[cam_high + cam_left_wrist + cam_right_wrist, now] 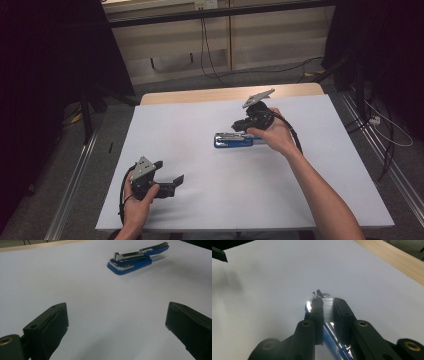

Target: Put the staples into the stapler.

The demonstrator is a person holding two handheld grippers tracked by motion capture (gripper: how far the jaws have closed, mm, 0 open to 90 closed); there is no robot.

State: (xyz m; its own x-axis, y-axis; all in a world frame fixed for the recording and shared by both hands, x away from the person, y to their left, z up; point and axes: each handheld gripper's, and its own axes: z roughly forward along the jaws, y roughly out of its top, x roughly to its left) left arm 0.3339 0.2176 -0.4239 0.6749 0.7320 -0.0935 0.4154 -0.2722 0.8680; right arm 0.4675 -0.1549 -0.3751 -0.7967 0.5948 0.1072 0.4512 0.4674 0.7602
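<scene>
Lying mid-counter (pixel 200 210): blue stapler (pixel 233 139). Right tongs (pixel 328 312) clamping a strip of staples (pixel 327 310) over the stapler's open top. Left tongs (pixel 117 322) gaping wide, hovering near the counter's front edge, well apart from the stapler.

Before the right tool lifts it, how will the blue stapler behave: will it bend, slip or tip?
The blue stapler looks rigid, plastic and metal, so it should not bend. Its hinged top stands open above the base, so it may swing when lifted. The right tool is shut on a shiny chrome part, which is probably slippery. The flat, broad base suggests it will slide, not roll, on the white table.
</scene>
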